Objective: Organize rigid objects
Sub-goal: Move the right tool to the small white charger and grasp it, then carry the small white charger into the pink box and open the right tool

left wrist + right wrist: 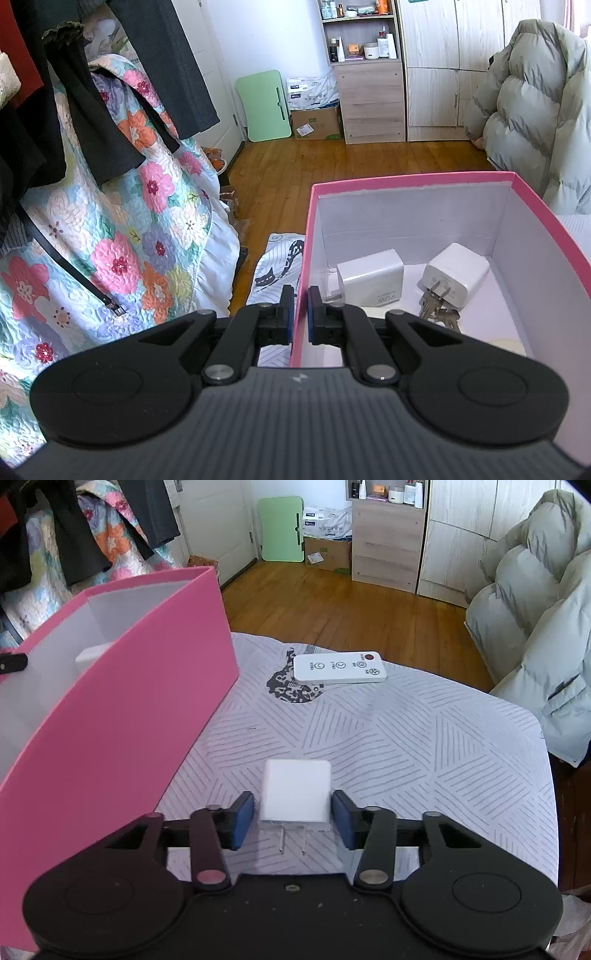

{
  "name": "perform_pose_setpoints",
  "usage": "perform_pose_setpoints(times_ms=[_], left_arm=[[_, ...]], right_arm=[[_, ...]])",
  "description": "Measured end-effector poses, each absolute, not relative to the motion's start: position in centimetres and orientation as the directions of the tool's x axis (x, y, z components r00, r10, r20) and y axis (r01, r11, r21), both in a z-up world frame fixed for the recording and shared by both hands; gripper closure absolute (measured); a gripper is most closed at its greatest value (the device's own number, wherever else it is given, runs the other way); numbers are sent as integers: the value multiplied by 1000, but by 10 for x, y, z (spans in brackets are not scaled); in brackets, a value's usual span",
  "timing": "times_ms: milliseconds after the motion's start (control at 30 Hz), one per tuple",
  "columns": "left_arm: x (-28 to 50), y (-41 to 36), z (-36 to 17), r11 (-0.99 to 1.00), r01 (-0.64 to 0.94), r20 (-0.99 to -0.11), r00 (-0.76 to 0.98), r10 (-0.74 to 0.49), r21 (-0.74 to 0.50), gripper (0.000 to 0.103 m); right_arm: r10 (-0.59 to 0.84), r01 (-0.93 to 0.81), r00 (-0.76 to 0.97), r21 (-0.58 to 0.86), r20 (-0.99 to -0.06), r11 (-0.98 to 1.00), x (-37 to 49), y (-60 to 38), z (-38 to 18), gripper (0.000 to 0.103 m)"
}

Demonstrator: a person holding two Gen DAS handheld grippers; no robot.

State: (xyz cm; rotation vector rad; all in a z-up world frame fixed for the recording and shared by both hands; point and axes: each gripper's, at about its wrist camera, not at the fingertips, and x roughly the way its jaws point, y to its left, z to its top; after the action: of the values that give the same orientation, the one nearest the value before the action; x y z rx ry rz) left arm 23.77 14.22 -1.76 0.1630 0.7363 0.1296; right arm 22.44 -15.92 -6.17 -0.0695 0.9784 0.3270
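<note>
A pink box with a white inside stands on the patterned cloth, and my left gripper is shut on its near left wall. Inside lie two white chargers and a bunch of keys. In the right wrist view the pink box is at the left. A third white charger lies on the cloth, prongs towards me. My right gripper straddles it, a blue pad close on each side with thin gaps showing. A white remote lies farther back.
The cloth-covered table ends at a rounded far edge above the wooden floor. A puffy grey coat hangs at the right. A floral quilt and dark clothes hang at the left.
</note>
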Motion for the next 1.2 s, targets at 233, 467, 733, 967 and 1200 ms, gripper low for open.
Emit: perform_pose_setpoints(times_ms=[233, 467, 733, 967, 1200], left_arm=[[237, 142, -18, 979, -59, -656, 734, 175, 195, 97], [236, 143, -17, 979, -59, -656, 735, 174, 193, 97], [240, 142, -17, 977, -55, -657, 732, 180, 206, 98], [238, 137, -18, 976, -39, -663, 728, 176, 215, 97], [244, 152, -14, 990, 13, -734, 673, 93, 138, 98]], right_arm=[[244, -276, 585, 92, -774, 957, 231, -161, -67, 55], [310, -311, 665, 126, -680, 942, 201, -158, -25, 55], [478, -506, 667, 124, -572, 853, 173, -127, 54, 55], [536, -623, 554, 109, -637, 774, 185, -73, 64, 55], [411, -717, 455, -51, -790, 695, 205, -19, 29, 55]])
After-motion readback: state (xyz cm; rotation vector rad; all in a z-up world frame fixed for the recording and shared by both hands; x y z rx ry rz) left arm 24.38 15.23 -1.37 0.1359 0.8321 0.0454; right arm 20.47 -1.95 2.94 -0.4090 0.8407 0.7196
